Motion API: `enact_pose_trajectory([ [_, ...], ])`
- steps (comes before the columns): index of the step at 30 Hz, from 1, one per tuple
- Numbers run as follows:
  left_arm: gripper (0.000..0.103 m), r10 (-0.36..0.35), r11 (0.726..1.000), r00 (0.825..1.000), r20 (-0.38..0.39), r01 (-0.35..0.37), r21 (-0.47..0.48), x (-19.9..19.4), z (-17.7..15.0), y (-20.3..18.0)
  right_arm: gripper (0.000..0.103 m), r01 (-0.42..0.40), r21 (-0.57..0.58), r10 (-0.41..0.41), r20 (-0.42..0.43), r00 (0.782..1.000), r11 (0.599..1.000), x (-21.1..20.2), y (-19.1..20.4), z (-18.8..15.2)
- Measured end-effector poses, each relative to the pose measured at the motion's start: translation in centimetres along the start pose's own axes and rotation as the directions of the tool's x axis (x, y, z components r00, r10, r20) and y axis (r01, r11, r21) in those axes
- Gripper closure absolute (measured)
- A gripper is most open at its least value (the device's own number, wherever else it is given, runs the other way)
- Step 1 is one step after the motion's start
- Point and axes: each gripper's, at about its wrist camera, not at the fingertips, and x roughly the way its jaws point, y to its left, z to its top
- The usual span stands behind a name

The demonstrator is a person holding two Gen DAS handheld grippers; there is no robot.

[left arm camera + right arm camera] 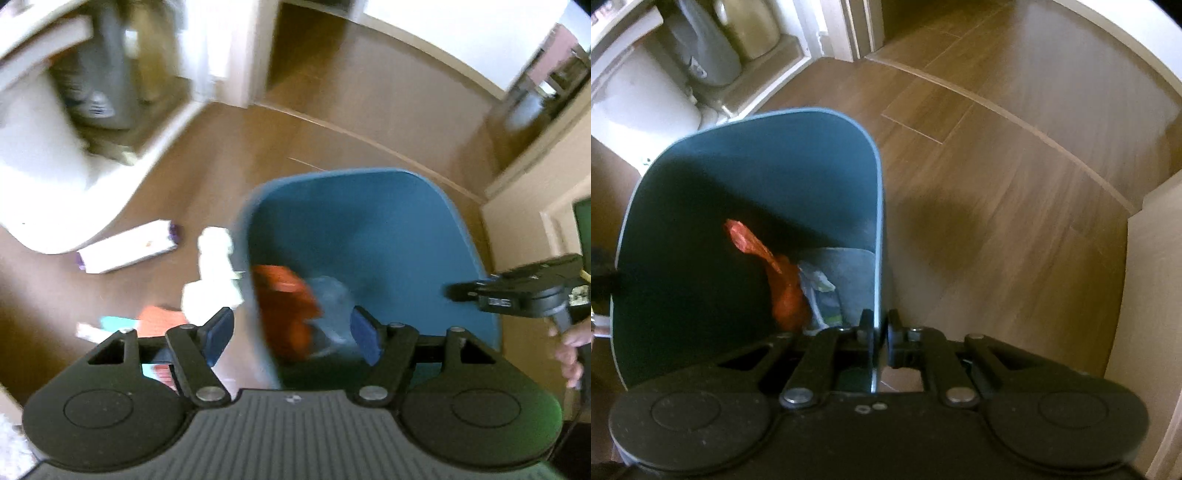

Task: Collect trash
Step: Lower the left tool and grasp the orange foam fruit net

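A blue trash bin (pixel 388 221) stands on the wooden floor; it also shows in the right wrist view (pixel 757 173). Inside lie a red wrapper (pixel 783 291) and a clear crumpled wrapper (pixel 820 291); both show blurred in the left wrist view, red wrapper (pixel 284 314). My left gripper (pixel 291 332) is open and empty over the bin's left rim. My right gripper (pixel 879 328) is shut on the bin's right wall; it also shows in the left wrist view (pixel 517 291). On the floor left of the bin lie a white carton (pixel 129 247), crumpled white paper (pixel 214 273) and red and teal packets (pixel 155 321).
A white cabinet (pixel 44 158) stands at the left with grey and tan containers (pixel 709 48) on a low shelf. A beige wall (pixel 1145 295) closes the right side. A doorway frame (pixel 258 51) stands behind.
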Motion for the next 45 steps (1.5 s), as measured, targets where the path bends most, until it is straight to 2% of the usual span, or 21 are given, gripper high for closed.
enact_pose_trajectory([
  [3,0.032,0.080,0.995,0.997,0.014,-0.079,-0.061,-0.8,-0.5,4.4,0.097,0.000,0.013,0.001,-0.031,1.000,1.000,1.1,0.2,0.0],
  [5,0.032,0.126,0.983,0.992,-0.005,-0.125,-0.131,-0.5,-0.7,7.4,0.098,0.005,0.011,-0.004,-0.044,0.999,1.000,1.8,0.2,0.2],
  [9,0.032,0.178,0.952,0.983,-0.035,-0.181,-0.245,1.0,-1.3,12.3,0.101,0.046,-0.105,-0.049,-0.023,0.999,0.993,2.2,0.7,0.3],
  [13,0.032,0.188,0.939,0.977,-0.097,-0.208,-0.273,4.3,-2.6,15.0,0.101,0.059,-0.073,-0.060,-0.015,0.998,0.996,2.1,-0.9,0.9],
  [20,0.032,0.178,0.953,0.969,-0.171,-0.213,-0.217,12.1,-4.4,15.4,0.101,0.037,-0.095,-0.044,-0.071,0.997,0.995,2.2,-1.7,2.3],
  [23,0.032,0.130,0.960,0.970,-0.205,-0.175,-0.219,15.9,-4.8,15.6,0.101,0.048,-0.134,-0.060,-0.090,0.994,0.990,2.0,-1.6,2.6],
  [28,0.032,0.142,0.967,0.954,-0.264,-0.191,-0.171,20.9,-5.0,16.5,0.101,0.056,-0.190,-0.083,-0.138,0.987,0.980,1.7,-1.5,2.3],
  [31,0.032,0.134,0.970,0.947,-0.292,-0.185,-0.155,22.6,-4.6,17.5,0.100,0.055,-0.209,-0.089,-0.156,0.984,0.976,1.8,-1.3,2.3],
  [34,0.032,0.084,0.979,0.935,-0.344,-0.142,-0.146,24.3,-4.6,18.0,0.101,0.051,-0.194,-0.084,-0.165,0.983,0.980,2.0,-1.5,2.6],
  [37,0.032,0.100,0.985,0.926,-0.364,-0.145,-0.098,25.6,-4.9,17.5,0.101,0.052,-0.186,-0.085,-0.170,0.982,0.981,2.1,-1.8,2.8],
  [42,0.034,0.102,0.983,0.930,-0.354,-0.149,-0.108,26.1,-5.4,17.1,0.101,0.063,-0.175,-0.093,-0.166,0.982,0.983,2.1,-1.6,2.7],
  [44,0.042,0.106,0.982,0.930,-0.353,-0.154,-0.111,26.2,-5.5,17.0,0.101,0.065,-0.171,-0.094,-0.165,0.982,0.983,2.2,-1.7,2.6],
  [45,0.052,0.101,0.981,0.930,-0.355,-0.152,-0.120,26.2,-5.6,17.0,0.101,0.067,-0.171,-0.095,-0.163,0.982,0.983,2.2,-1.7,2.6],
])
